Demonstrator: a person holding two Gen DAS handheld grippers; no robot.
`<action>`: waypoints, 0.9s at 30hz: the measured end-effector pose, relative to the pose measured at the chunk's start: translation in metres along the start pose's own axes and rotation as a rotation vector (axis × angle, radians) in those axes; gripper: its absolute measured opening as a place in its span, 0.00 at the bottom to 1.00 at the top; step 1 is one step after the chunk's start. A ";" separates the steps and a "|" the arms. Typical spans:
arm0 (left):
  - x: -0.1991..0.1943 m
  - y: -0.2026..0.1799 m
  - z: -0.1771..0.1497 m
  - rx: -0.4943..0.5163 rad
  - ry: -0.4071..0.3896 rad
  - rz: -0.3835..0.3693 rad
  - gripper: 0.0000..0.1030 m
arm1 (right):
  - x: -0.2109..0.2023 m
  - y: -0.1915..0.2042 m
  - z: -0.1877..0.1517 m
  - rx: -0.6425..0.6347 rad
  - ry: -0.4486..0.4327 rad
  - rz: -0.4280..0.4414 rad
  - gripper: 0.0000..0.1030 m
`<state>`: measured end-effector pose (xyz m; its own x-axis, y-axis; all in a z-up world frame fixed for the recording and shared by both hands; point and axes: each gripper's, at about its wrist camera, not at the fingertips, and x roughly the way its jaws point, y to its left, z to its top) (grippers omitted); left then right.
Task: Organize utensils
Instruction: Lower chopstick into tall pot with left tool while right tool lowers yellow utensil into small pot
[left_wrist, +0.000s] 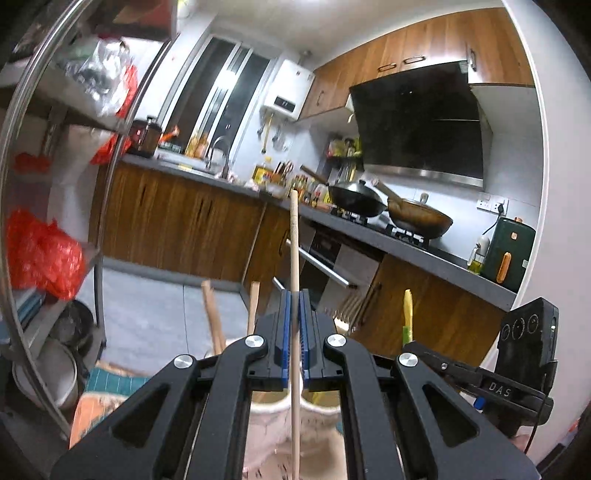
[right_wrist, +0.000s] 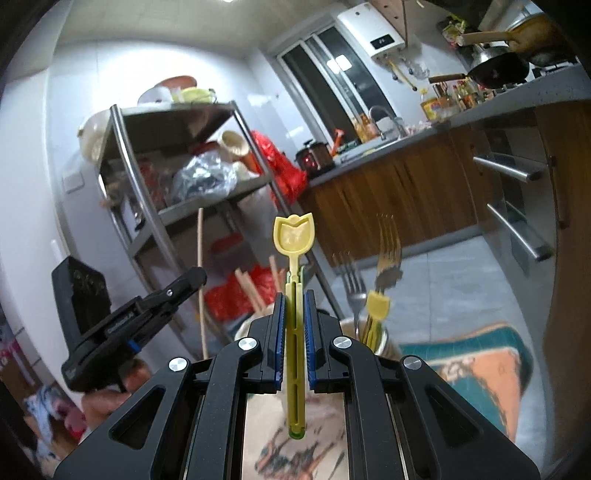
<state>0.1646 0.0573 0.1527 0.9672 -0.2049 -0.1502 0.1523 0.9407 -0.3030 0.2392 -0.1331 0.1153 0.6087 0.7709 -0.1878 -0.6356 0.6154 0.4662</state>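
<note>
My left gripper is shut on a long wooden chopstick that points up and away. Below it stands a white utensil cup with other wooden sticks in it. My right gripper is shut on a yellow plastic utensil with a tulip-shaped end. To its right, a metal cup holds forks and another yellow utensil. The left gripper's body shows in the right wrist view, and the right gripper's body shows in the left wrist view.
A metal shelf rack with red bags and pots stands close by. A kitchen counter with woks, bottles and a sink runs along the wall. A teal and orange cloth lies under the cups.
</note>
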 end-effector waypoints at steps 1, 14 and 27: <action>0.003 -0.001 0.001 0.011 -0.021 0.006 0.04 | 0.004 -0.002 0.001 -0.001 -0.004 -0.007 0.10; 0.033 0.015 0.005 -0.010 -0.092 -0.004 0.04 | 0.027 -0.019 0.004 0.022 -0.062 -0.049 0.10; 0.033 0.025 0.015 -0.042 -0.209 0.012 0.04 | 0.048 0.008 0.008 -0.103 -0.098 -0.103 0.10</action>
<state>0.2031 0.0783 0.1546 0.9907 -0.1290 0.0428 0.1359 0.9297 -0.3423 0.2675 -0.0925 0.1164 0.7135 0.6860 -0.1426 -0.6093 0.7080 0.3572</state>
